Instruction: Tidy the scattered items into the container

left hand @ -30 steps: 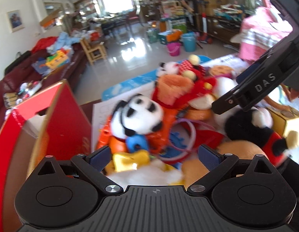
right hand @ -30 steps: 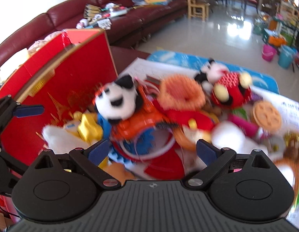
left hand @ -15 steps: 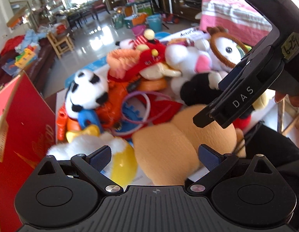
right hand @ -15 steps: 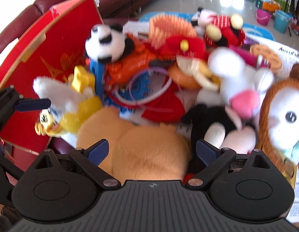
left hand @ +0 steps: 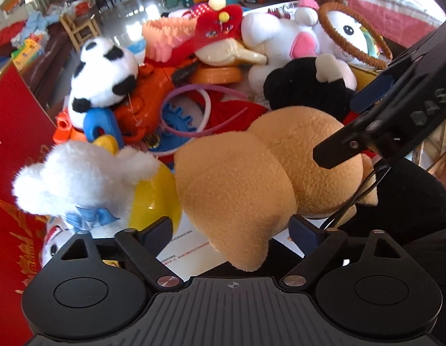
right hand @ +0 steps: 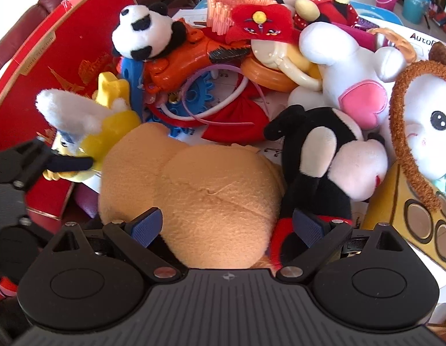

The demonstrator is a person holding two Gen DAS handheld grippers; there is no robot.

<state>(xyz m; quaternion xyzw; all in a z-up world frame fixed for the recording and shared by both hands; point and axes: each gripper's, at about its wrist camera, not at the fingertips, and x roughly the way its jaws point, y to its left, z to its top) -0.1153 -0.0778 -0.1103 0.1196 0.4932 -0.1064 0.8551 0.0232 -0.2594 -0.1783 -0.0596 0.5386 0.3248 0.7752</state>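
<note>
A big tan plush toy (left hand: 251,173) lies at the near edge of a toy pile. My left gripper (left hand: 231,230) is open, its fingers either side of the plush's near lobe. My right gripper (right hand: 223,225) is open too, straddling the same tan plush (right hand: 194,190) from the other side. The red container box (right hand: 58,66) stands left of the pile, and it also shows in the left wrist view (left hand: 12,150). A white and yellow duck plush (left hand: 93,181) lies between the tan plush and the box.
The pile holds a panda plush (left hand: 104,72), an orange plastic toy (right hand: 188,54), a blue gear (right hand: 202,92), hair hoops (left hand: 194,109), a black mouse plush (right hand: 323,155), a white cow plush (right hand: 352,66) and a brown-maned plush (right hand: 424,121). A yellow cardboard box (right hand: 410,213) sits right.
Both grippers have dropped and pulled back toward the near side of the pile, from facing the panda to closing in around the tan plush. Both stay open.
</note>
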